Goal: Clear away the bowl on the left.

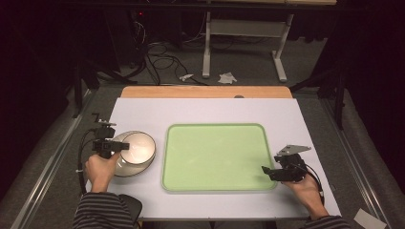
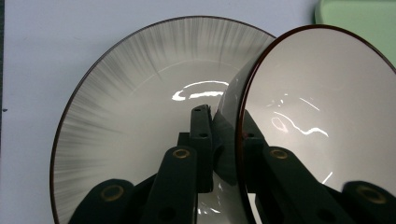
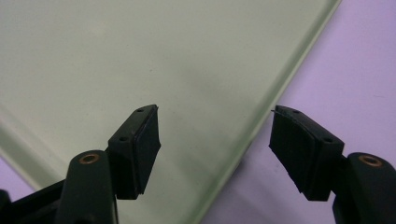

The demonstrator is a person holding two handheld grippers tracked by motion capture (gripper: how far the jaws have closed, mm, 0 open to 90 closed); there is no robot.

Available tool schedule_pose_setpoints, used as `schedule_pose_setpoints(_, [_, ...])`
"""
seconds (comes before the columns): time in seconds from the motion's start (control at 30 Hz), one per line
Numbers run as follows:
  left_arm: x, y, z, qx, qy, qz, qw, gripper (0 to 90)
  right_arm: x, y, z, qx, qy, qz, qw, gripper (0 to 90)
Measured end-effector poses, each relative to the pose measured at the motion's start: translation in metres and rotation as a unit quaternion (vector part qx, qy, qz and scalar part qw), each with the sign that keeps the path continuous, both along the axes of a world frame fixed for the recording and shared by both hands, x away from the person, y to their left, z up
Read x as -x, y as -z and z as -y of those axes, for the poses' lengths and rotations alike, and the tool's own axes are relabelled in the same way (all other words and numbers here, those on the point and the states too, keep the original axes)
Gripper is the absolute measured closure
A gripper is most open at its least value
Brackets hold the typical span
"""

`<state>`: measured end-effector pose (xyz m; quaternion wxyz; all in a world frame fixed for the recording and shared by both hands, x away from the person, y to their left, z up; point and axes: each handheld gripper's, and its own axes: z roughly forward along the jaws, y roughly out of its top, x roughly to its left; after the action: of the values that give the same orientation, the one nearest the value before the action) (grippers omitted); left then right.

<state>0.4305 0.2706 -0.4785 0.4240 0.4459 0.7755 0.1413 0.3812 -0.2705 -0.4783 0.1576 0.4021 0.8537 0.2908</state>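
Note:
A pale bowl with a dark rim [image 1: 139, 146] [image 2: 322, 102] is tilted above a grey-streaked plate [image 1: 125, 169] [image 2: 126, 98] at the left of the white table cover. My left gripper [image 1: 122, 146] [image 2: 223, 135] is shut on the bowl's near rim, one jaw inside and one outside. A light green tray [image 1: 215, 157] [image 3: 102, 56] lies flat in the middle. My right gripper [image 1: 266, 170] [image 3: 215, 133] stands open over the tray's near right corner, with nothing between its fingers.
The white cover [image 1: 143, 109] [image 3: 345, 70] spreads over a wooden table whose far edge [image 1: 205, 91] shows. Beyond it are a desk frame [image 1: 243, 43], cables and paper scraps on the carpet. Metal rails run along both sides.

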Motion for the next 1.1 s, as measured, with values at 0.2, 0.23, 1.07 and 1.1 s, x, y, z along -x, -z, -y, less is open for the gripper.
schedule_pose_setpoints(0.2, [0.001,-0.002,0.000,0.005,0.003,0.002,1.0000,81.5,0.000,0.000,0.000,-0.001,0.000,0.000,1.0000,34.5])
schedule_pose_setpoints(0.23, [0.001,-0.003,0.000,0.003,0.003,0.004,1.0000,81.5,0.000,0.000,0.000,-0.001,0.000,0.000,1.0000,34.5])
schedule_pose_setpoints(1.07, [0.006,-0.022,0.009,0.014,0.024,0.032,0.9991,81.6,0.000,0.001,-0.001,0.000,-0.004,-0.001,1.0000,34.4])
schedule_pose_setpoints(1.1, [0.006,-0.022,0.008,0.019,0.025,0.033,0.9990,81.6,0.000,0.001,-0.001,0.000,-0.003,-0.002,1.0000,34.4])
